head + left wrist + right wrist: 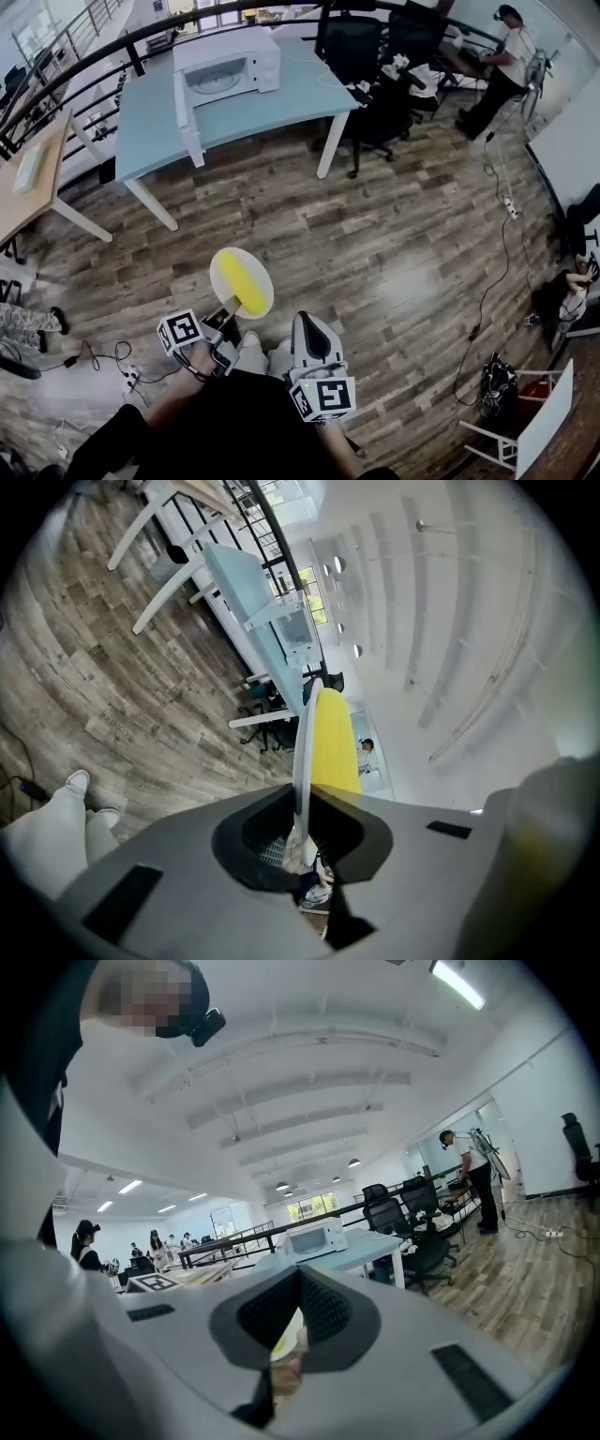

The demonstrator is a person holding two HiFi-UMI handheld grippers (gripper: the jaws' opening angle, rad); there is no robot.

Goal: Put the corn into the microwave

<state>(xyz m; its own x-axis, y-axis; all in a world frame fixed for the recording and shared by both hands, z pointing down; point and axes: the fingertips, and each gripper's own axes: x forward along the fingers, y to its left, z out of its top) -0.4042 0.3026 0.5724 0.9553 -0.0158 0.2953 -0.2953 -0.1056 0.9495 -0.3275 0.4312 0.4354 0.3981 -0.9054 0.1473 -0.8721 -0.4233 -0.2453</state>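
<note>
Head view: your left gripper [228, 317] clamps the rim of a white plate [262, 286] carrying the corn [240, 279], over the floor. The microwave [230, 64], door seemingly open, sits on the blue table [309, 89], well apart. Left gripper view: the jaws pinch the plate's edge. Right gripper view: your right gripper [298, 1283] is closed and empty. The carry and the loading remain.

The left gripper [302, 808] hides the corn [334, 742]'s near end.
</note>
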